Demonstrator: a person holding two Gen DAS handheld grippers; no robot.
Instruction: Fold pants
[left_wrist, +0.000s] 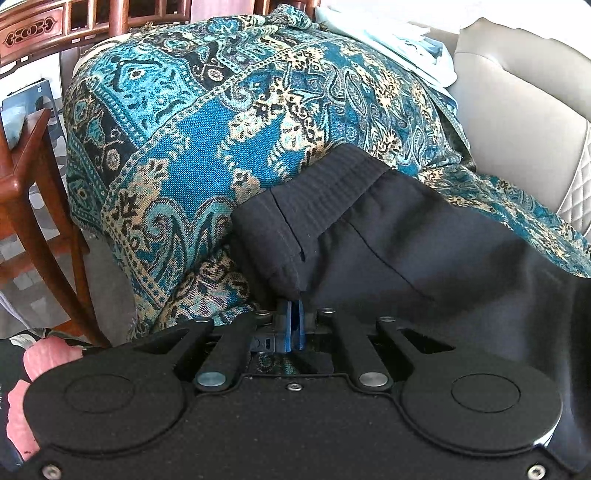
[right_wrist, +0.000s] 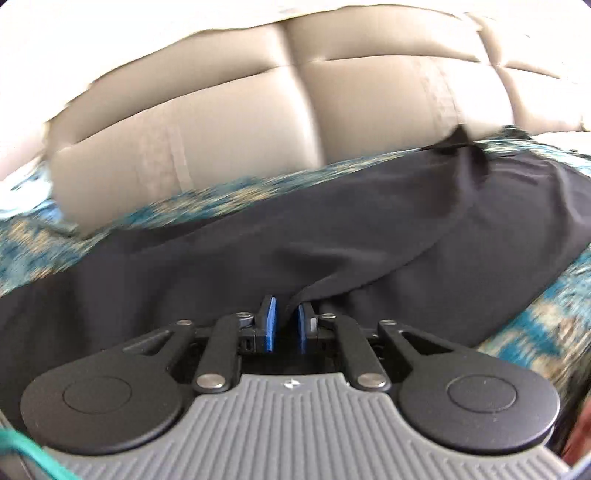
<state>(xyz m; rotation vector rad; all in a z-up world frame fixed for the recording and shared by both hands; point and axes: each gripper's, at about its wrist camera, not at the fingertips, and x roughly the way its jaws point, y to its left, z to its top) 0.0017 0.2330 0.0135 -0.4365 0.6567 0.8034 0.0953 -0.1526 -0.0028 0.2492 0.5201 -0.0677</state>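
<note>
Black pants (left_wrist: 406, 236) lie on a blue patterned blanket (left_wrist: 192, 147) over a sofa. In the left wrist view the ribbed waistband (left_wrist: 332, 184) points away. My left gripper (left_wrist: 293, 306) is shut on the waistband's near corner, which bunches at the blue pads. In the right wrist view the pants (right_wrist: 258, 240) spread across the blanket (right_wrist: 546, 314). My right gripper (right_wrist: 287, 314) has its jaws narrowly apart, with a fold of the black cloth between the blue pads (right_wrist: 271, 321). The view is motion-blurred.
Beige sofa back cushions (right_wrist: 240, 122) rise behind the blanket. A wooden chair (left_wrist: 40, 206) stands at the left of the sofa. Pale folded cloth (left_wrist: 399, 40) lies at the blanket's far end. The person's hand (left_wrist: 22, 406) shows at lower left.
</note>
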